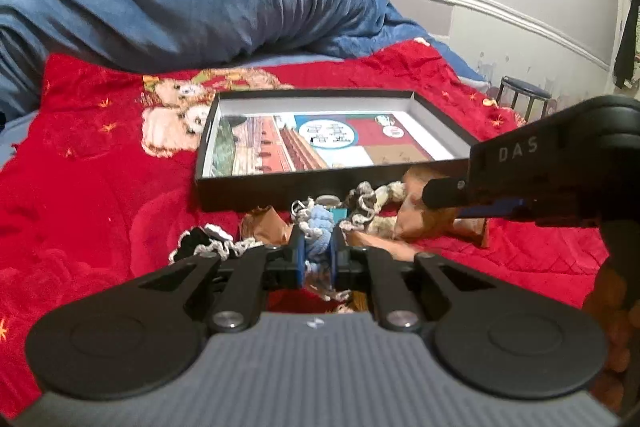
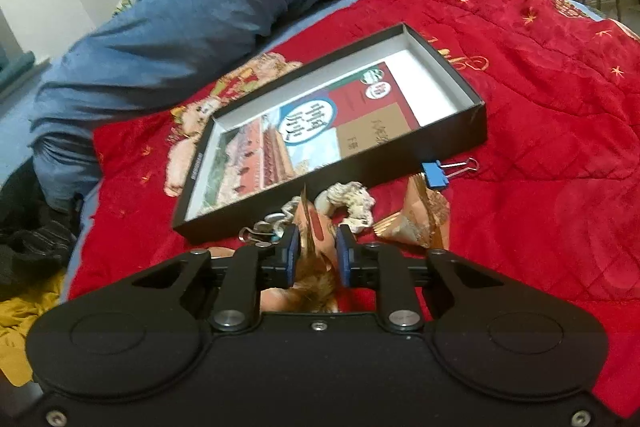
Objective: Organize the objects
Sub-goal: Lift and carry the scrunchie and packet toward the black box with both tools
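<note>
While the left gripper (image 1: 318,247) pinches one blue crochet toy (image 1: 320,225), the right gripper (image 2: 318,251) clamps one snack wrapper (image 2: 316,227) — one black box (image 2: 452,143) holds a printed sheet (image 2: 304,135).

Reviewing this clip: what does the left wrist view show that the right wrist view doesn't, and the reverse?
Only the left wrist view shows the left hand-held gripper shut on a light blue crochet toy, a black-and-white crochet piece, and the right hand-held gripper from outside.

Only the right wrist view shows the right hand-held gripper shut on an orange snack packet, and a blue binder clip beside the box.

Both show the open black box on the red blanket, the cream crochet piece and blue duvet.
</note>
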